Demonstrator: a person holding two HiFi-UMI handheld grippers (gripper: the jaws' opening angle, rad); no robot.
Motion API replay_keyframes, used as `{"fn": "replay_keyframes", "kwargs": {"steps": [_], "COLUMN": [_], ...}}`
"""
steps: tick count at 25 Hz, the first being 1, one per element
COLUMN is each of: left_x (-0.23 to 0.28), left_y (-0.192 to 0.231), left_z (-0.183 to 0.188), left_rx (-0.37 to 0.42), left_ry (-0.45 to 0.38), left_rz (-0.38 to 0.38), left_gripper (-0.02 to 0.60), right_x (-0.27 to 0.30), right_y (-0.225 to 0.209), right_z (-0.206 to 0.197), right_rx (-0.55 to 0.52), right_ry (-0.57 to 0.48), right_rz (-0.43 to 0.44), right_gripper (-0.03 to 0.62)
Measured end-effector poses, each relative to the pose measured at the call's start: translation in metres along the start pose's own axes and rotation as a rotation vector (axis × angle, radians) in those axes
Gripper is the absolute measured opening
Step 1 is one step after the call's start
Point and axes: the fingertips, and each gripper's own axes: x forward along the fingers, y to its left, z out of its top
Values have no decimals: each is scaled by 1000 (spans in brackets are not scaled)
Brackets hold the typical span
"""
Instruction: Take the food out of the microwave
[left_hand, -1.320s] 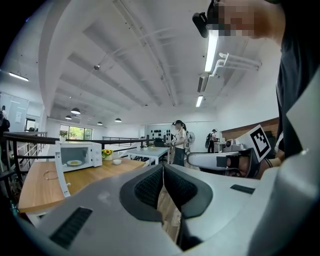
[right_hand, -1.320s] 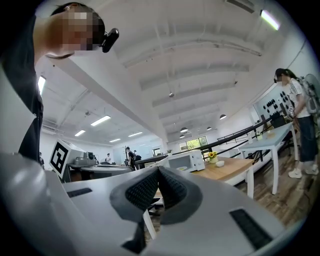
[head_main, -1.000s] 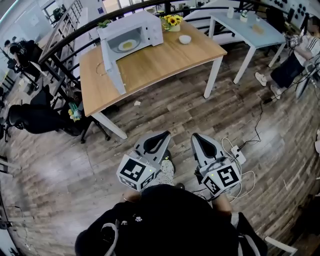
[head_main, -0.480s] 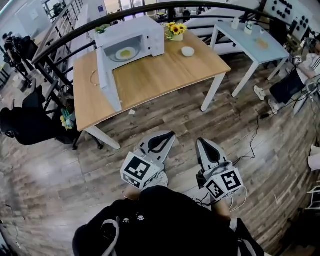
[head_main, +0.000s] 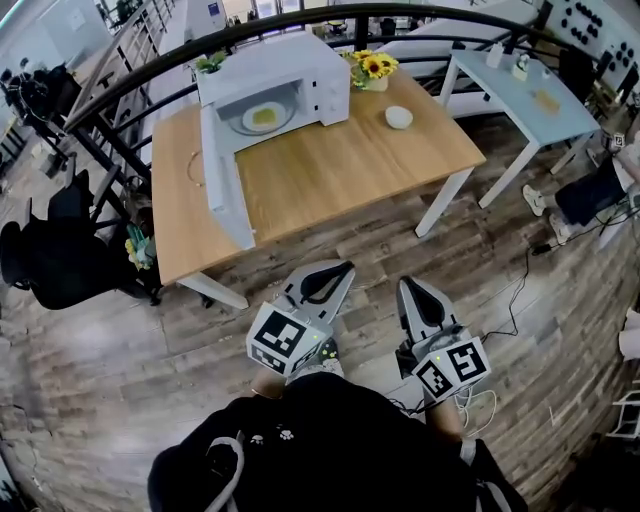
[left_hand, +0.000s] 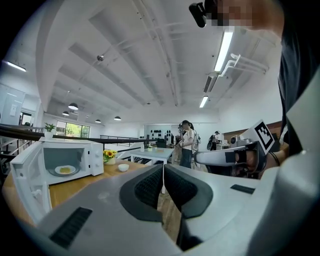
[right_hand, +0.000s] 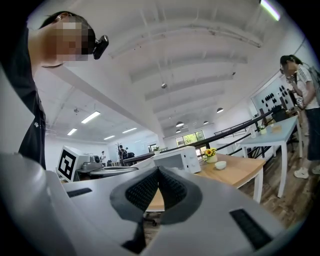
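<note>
A white microwave (head_main: 275, 80) stands at the back of a wooden table (head_main: 340, 175), its door (head_main: 225, 175) swung wide open toward me. Inside it lies a plate with yellow food (head_main: 262, 117), which also shows as the plate of food (left_hand: 65, 170) in the left gripper view. My left gripper (head_main: 343, 268) and right gripper (head_main: 405, 284) are held side by side over the floor, short of the table's near edge. Both point level at the table. The left gripper (left_hand: 163, 169) is shut and empty, and so is the right gripper (right_hand: 158, 171).
On the table right of the microwave are a vase of sunflowers (head_main: 373, 68) and a small white bowl (head_main: 399, 117). A light blue table (head_main: 530, 95) stands to the right. A black railing (head_main: 120, 85) runs behind, with black chairs (head_main: 50, 265) at the left. Cables (head_main: 520, 285) lie on the floor.
In the head view the table and microwave have come nearer and sit lower in the picture. Both grippers have travelled forward together, still shut and side by side.
</note>
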Motion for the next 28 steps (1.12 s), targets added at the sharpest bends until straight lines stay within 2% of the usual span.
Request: {"fn": "replay_keyframes", "kwargs": {"steps": [11,18,23,28], "left_x": [17,17,21,34], "left_y": [82,109,129,164], "left_z": [-5,-7,-6,-2], "left_rx": [-14,-36,-37,-36], "left_ry": [-5,-2,0,0], "left_rz": [26,75,145,258], "left_gripper": [17,18,18,18], "right_x": [82,110,136,178], "right_y": [-21,-23,-30,-50], "right_z": [4,3,6,13], "right_rx": [26,52,54,62], "right_ry": [-5,17,23,28], "right_rz": [9,51,118,218], "right_gripper": [3,5,5,5]}}
